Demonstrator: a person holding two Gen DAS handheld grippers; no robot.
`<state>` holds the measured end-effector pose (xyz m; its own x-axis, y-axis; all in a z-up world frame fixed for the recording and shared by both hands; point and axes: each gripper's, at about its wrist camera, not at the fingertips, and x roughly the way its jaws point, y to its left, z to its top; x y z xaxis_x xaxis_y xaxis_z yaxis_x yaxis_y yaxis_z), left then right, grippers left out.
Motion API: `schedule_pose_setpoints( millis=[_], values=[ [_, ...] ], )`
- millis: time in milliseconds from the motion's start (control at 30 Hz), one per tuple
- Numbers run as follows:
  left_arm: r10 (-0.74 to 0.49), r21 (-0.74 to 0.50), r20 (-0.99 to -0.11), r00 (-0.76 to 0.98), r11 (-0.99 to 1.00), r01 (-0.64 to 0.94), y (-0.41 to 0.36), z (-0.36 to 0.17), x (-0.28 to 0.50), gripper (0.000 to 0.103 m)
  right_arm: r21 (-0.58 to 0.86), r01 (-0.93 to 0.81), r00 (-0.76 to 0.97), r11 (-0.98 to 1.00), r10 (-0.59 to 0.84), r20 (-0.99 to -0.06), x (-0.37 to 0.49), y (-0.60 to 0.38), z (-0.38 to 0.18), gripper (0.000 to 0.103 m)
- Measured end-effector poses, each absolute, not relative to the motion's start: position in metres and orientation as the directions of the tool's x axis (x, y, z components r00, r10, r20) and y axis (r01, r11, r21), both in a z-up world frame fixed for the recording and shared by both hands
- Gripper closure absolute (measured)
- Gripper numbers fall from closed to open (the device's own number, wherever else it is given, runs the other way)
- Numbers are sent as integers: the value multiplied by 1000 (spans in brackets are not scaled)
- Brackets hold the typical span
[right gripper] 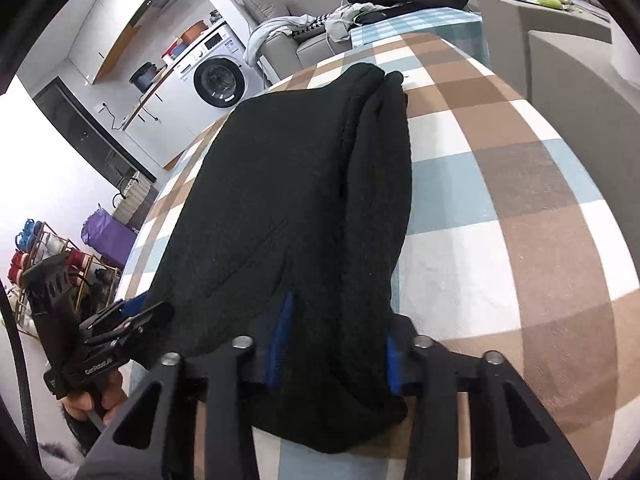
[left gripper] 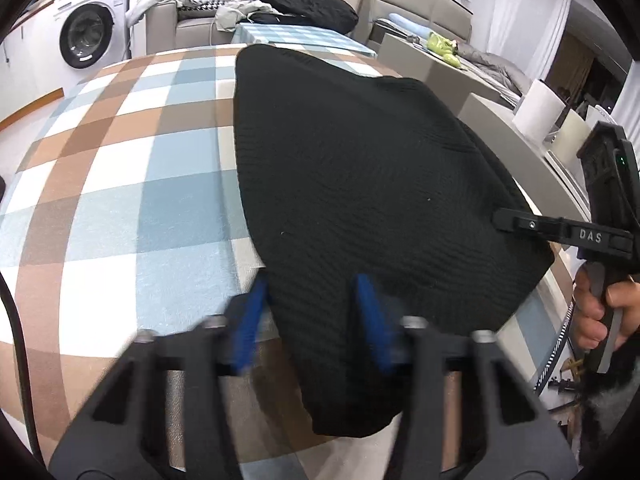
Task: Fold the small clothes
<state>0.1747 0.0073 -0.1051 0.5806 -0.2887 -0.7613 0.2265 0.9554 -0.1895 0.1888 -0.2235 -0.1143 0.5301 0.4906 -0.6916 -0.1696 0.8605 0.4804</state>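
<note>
Left wrist view: item, one black knit garment [left gripper: 360,184], ribbed, lying flat on the checked surface [left gripper: 120,184], its near hem hanging a little past the edge toward you. Your left gripper [left gripper: 310,312] has its jaws part-way apart astride the hem's left corner, one blue pad on the cloth and one beside it; whether they pinch yet you cannot tell. Your right gripper [left gripper: 504,216] enters from the right, tip over the garment's edge. Handling, as a judgement: soft, limp, light, not fragile, likely to sag and stretch (take it at the hem corners, both together). Right wrist view adds a lengthwise fold along the garment's right side [right gripper: 380,184], unseen from the left, and the right gripper's [right gripper: 336,344] jaws apart around the near hem, grip unclear.
</note>
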Motion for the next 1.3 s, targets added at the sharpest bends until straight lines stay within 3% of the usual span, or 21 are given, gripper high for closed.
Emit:
schedule_pose_setpoints(
  millis=[33, 100, 600, 1300],
  values=[
    [-290, -191, -759, 584, 955, 226, 7, -105, 175, 77, 494, -165, 523, 854, 500, -690, 191, -223, -115, 69],
    [-289, -194, -757, 586, 956, 221, 9, -105, 178, 77, 496, -166, 521, 852, 503, -689, 193, -222, -116, 71],
    [-167, -165, -754, 635, 984, 62, 65, -102, 223, 77, 446, -211, 523, 870, 486, -700, 247, -157, -107, 71],
    [-130, -139, -746, 653, 990, 39, 75, -103, 222, 77, 462, -244, 519, 852, 517, -681, 231, -162, -103, 70]
  ],
)
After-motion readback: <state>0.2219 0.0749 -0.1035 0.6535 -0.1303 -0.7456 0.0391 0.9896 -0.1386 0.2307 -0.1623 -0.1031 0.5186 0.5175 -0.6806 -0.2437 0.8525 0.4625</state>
